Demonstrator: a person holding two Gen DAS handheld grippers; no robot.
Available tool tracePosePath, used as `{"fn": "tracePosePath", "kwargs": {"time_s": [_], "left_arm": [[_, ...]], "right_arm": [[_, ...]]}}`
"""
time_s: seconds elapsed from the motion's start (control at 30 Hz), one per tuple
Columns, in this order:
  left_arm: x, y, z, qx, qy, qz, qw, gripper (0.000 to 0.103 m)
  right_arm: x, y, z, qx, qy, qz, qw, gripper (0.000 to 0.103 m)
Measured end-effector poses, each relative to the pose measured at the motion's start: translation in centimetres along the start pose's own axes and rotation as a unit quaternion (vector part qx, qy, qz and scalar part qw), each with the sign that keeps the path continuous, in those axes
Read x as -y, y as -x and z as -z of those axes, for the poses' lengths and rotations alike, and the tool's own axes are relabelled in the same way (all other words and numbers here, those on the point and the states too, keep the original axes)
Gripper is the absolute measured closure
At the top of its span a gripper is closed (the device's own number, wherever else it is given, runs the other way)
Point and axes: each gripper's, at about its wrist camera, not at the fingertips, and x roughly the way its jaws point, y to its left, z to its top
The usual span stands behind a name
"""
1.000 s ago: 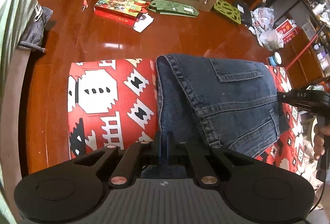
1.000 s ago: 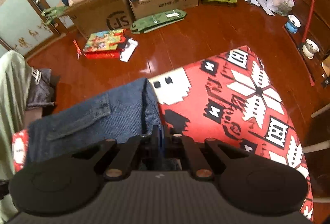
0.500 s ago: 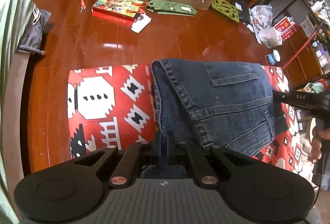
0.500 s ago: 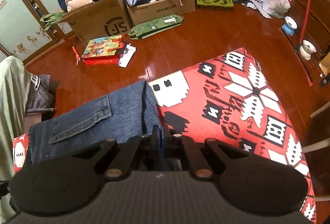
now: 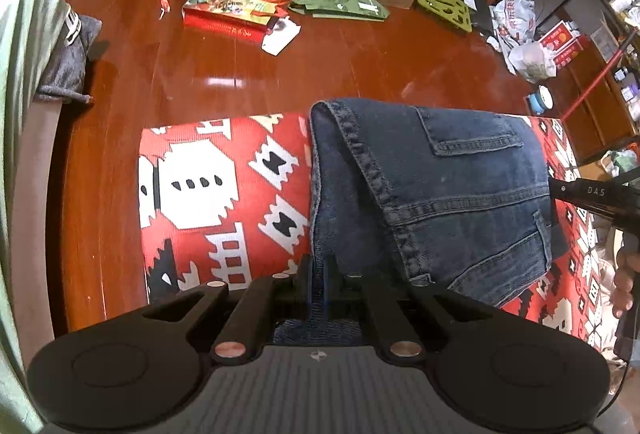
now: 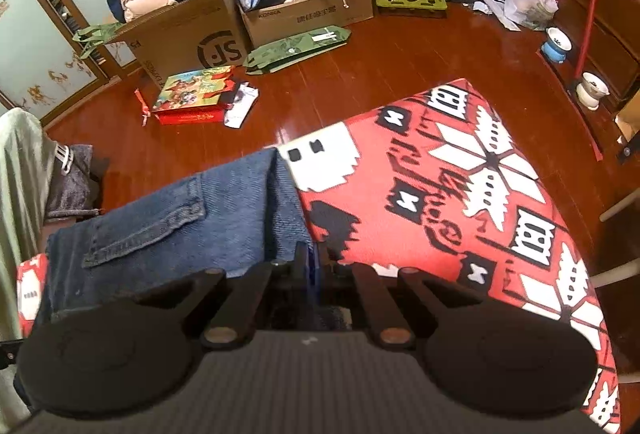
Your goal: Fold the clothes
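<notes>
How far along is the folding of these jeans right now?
Partly done: the jeans already lie doubled over on the red patterned cloth. In hand: the left gripper and right gripper are each shut on a near edge of denim. Left: probably another fold.

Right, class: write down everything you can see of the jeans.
The jeans are dark blue denim with heavy stitched seams and a back pocket showing. They lie folded over on the red patterned cloth, one folded edge at the cloth's far side. The left gripper and right gripper each pinch a near edge, fingers shut on the fabric.
</notes>
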Motion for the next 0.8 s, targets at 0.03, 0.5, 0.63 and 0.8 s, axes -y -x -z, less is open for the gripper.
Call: {"fn": "tracePosePath", "kwargs": {"time_s": [0.03, 0.5, 0.63, 0.8], "left_arm": [[-0.2, 0.1, 0.1, -0.002, 0.000, 0.003, 1.0000, 0.097], [-5.6, 2.0, 3.1, -0.043, -0.086, 0.080, 0.9921, 0.097], [-6.4, 1.7, 3.9, -0.048, -0.094, 0.085, 0.9908, 0.097], [-7.9, 1.7, 4.1, -0.052, -0.098, 0.095, 0.9894, 0.097]], "right_arm": [[0.2, 0.1, 0.0, 0.002, 0.000, -0.001, 1.000, 0.100], [-7.2, 9.1, 7.8, -0.002, -0.001, -0.056, 0.998, 0.090], [-13.0, 9.2, 11.7, -0.031, 0.001, -0.094, 0.995, 0.090], [-20.1, 8.2, 15.0, -0.051, 0.044, -0.099, 0.993, 0.090]]}}
